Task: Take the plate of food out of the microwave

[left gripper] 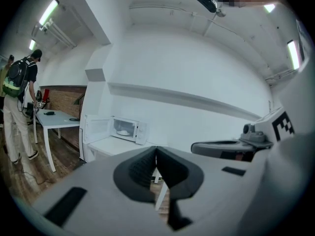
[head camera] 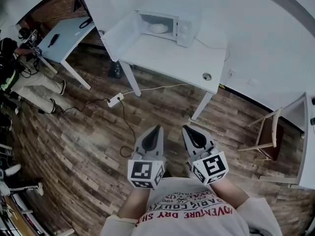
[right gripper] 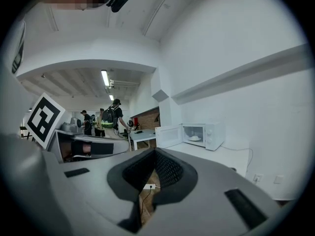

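A white microwave (head camera: 170, 26) stands at the back of a white table (head camera: 167, 58), its door (head camera: 117, 34) swung open to the left. Inside it sits a white plate of food (head camera: 158, 28). I hold both grippers close to my chest, well short of the table and above the wooden floor. My left gripper (head camera: 156, 128) is shut with nothing in it, and so is my right gripper (head camera: 186, 128). The microwave (left gripper: 126, 128) shows far off beyond the tips of the left gripper (left gripper: 156, 149). In the right gripper view the microwave (right gripper: 203, 134) lies right of the right gripper (right gripper: 154, 151).
A power strip (head camera: 114, 101) and its cables lie on the floor in front of the table. A second table (head camera: 66, 36) stands at the far left, with a person (head camera: 22, 80) beside it. A wooden chair (head camera: 268, 132) stands at the right by another white surface (head camera: 307, 141).
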### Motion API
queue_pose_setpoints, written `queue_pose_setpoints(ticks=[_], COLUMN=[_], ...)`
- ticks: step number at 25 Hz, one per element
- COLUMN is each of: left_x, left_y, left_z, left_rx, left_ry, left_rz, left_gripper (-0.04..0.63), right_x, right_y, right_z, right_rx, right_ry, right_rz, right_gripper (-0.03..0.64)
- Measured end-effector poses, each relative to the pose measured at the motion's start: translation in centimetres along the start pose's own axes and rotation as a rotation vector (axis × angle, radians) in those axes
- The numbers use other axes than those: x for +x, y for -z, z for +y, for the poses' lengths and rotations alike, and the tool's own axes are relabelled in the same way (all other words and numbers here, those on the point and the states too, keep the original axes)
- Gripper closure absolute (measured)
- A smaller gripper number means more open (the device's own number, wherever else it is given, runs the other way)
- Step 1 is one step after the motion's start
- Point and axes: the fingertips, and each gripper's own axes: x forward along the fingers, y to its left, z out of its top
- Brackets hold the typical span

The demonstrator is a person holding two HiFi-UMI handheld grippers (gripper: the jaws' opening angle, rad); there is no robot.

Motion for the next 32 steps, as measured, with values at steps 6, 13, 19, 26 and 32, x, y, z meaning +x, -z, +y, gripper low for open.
queue_pose_setpoints(ticks=[6, 13, 19, 26, 32], left_x=[2.5, 3.5, 7.3, 15.9, 26.0], left_y=[-2.7, -2.2, -2.3, -4.7, -7.8], left_z=[7.1, 13.5, 16.4, 19.4, 20.5], left_rx=[0.044, 0.037, 0.032, 0.044, 0.025], left_ry=[0.060, 0.069, 0.054, -0.023, -0.070], left_rz=[0.018, 0.052, 0.054, 0.020, -0.003], left_gripper=[0.589, 0.589, 0.589, 0.589, 0.589], right_x=[7.7, 14.9, 20.4, 27.4, 32.9], right_y=[-1.8, -2.0, -2.1, -3.4, -5.1], right_z=[0.6, 2.3, 0.4, -6.3, -14.5], right_rx=[0.032, 0.046, 0.036, 0.017, -0.007], right_ry=[0.066, 0.056, 0.019, -0.056, -0.098], right_rz=[-0.013, 0.003, 0.014, -0.004, 0.013], right_gripper=[0.607, 0.606, 0.606, 0.607, 0.607])
